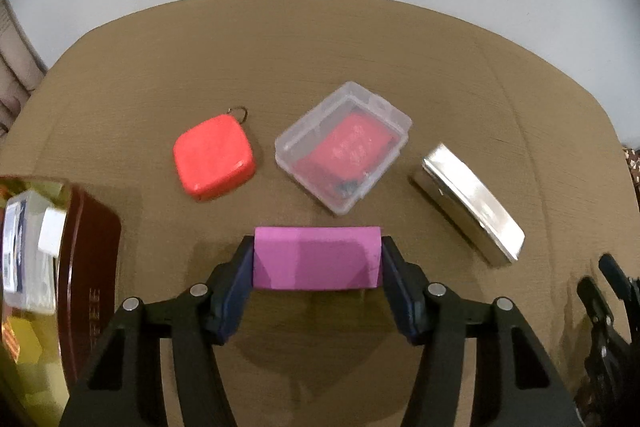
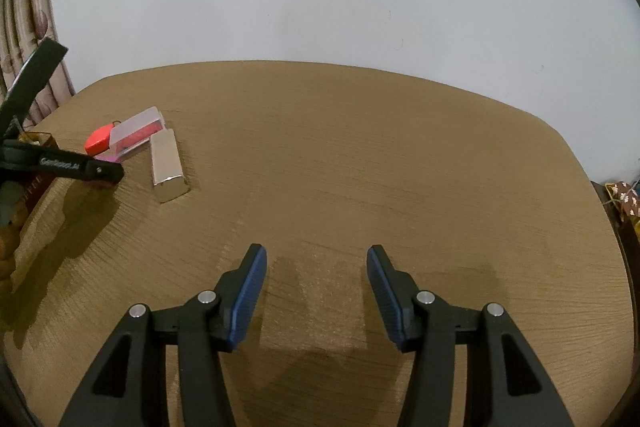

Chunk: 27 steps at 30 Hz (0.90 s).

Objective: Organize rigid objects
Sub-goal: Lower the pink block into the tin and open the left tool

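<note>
Nearest us, our left tool [image 1: 317, 259] is clenched on a pink block [image 1: 316, 258], its blue pads pressing the block's two ends just above the tabletop [image 1: 360, 59]. Our right tool [image 2: 316, 291] is released, fingers spread over bare wood, well right of the objects. At the left edge sits a dark red tin [image 1: 86, 267] with small boxes in it. Beyond the block we see a row: a red rounded case with a key ring [image 1: 214, 157] at left, a clear plastic box holding something red [image 1: 343, 147] in the middle, and a shiny silver case [image 1: 470, 201] at right, each apart from the next.
</note>
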### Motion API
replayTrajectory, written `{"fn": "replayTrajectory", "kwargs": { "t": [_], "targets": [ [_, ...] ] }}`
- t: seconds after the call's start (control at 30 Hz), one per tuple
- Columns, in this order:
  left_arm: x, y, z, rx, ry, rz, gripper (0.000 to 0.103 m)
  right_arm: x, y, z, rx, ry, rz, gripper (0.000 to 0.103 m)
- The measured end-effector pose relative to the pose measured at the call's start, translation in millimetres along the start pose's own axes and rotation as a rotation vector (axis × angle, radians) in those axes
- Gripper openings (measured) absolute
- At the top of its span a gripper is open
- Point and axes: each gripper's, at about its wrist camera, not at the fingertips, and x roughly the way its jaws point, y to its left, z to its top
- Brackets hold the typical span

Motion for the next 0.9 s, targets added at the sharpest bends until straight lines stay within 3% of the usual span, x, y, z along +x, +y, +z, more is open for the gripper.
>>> {"fn": "replayTrajectory", "kwargs": {
  "t": [0.1, 0.3, 0.4, 0.5, 0.63, 0.73, 0.9],
  "targets": [
    [-10.3, -1.6, -12.0, 0.018, -0.013, -0.019, 0.055, 0.2, 0.4, -0.8, 0.000, 0.007, -0.005, 0.054],
    [-71.5, 15.9, -38.2, 0.006, -0.063, -0.045, 0.056, 4.4, 4.1, 0.1, -0.012, 0.019, -0.015, 0.054],
    [-109.5, 41.4, -42.0, -0.032, -0.099, -0.012, 0.056, 7.1, 8.0, 0.2, -0.026, 0.025, -0.029, 0.054],
    [-136.0, 77.7, -56.7, -0.058, -0.084, 0.041, 0.056, 9.4, 11.6, 0.9, -0.042, 0.029, -0.042, 0.054],
    [-135.2, 133.4, -58.8, -0.122, -0.046, 0.106, 0.056, 11.9, 15.6, 1.5, -0.057, 0.036, -0.055, 0.054],
    [-114.9, 166.9, -58.7, -0.206, -0.008, 0.077, 0.056, 14.8, 19.4, 1.9, -0.073, 0.045, -0.066, 0.054],
    [-86.9, 170.0, -58.6, -0.264, 0.017, 0.067, 0.056, 16.2, 26.3, 1.2, -0.096, 0.045, -0.089, 0.053]
  ]
}}
